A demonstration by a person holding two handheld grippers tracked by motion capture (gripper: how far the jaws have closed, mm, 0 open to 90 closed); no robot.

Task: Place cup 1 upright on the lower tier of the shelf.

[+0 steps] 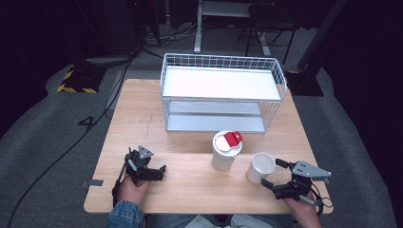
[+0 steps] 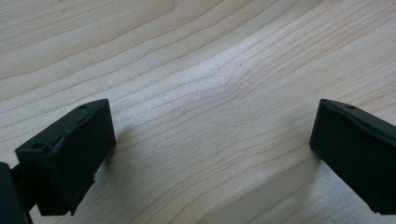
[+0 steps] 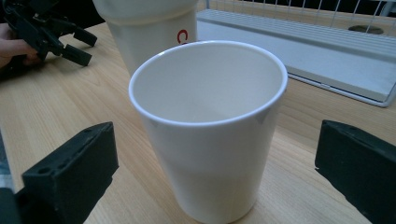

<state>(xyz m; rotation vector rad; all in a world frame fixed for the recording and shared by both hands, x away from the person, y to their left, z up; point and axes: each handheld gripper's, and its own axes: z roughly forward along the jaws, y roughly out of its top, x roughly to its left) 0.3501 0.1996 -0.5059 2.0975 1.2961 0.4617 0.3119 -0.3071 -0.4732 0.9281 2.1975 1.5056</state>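
wooden table (image 1: 190, 142), wire basket (image 1: 223, 90) at 12 o'clock. lidded cup (image 1: 225, 151) centre. open white cup (image 1: 260, 167) at 4 o'clock, upright, empty: likely light, stiff, smooth-walled; grip mid-wall. right gripper (image 1: 279, 176) spread, flanking cup, not touching. left gripper (image 1: 151, 167) at 8 o'clock, spread, nothing held.

Light wooden worktop (image 1: 190, 185), grain running left to right, standing on grey carpet floor (image 1: 43, 142).

White wire-mesh basket rack (image 1: 280, 88) at the far middle of the worktop, with a flat white upper tray (image 1: 218, 83) and a pale ribbed lower shelf (image 1: 214, 116) beneath it.

Tall white lidded tumbler with a red flip cap (image 1: 226, 151) upright near the worktop's centre, in front of the rack.

Black cables (image 1: 71, 142) trail across the floor at left. Yellow-and-black striped base plate (image 1: 76, 80) at far left.
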